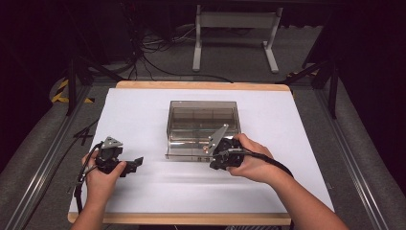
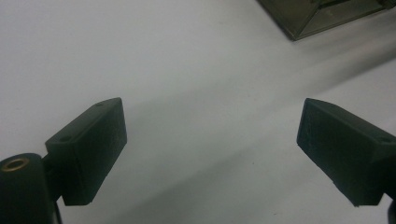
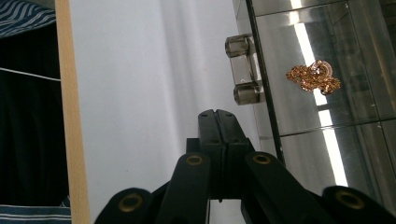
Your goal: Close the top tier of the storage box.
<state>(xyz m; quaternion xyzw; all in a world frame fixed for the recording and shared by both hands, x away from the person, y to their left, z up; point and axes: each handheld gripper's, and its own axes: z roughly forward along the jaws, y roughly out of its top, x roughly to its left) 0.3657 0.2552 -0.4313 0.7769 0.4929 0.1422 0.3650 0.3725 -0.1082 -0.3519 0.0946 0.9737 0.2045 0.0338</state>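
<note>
A smoky see-through box [image 1: 203,122] with inner compartments stands in the middle of the white table. In the right gripper view its clear handle [image 3: 244,70] juts from the box wall, and a gold chain [image 3: 314,77] lies inside behind the glass. My right gripper [image 3: 216,114] is shut with nothing between its jaws, its tips just short of the handle and slightly to its left. From above, the right gripper [image 1: 214,163] lies along the box's front edge. My left gripper [image 1: 136,164] rests low over the table left of the box. Its jaws [image 2: 210,126] stand wide open over bare white surface.
The white table top [image 1: 143,110] has a wooden rim [image 1: 191,219] at front and back. A corner of the box [image 2: 322,18] shows far ahead of the left gripper. Cables and a metal stand [image 1: 234,28] sit on the floor beyond the table.
</note>
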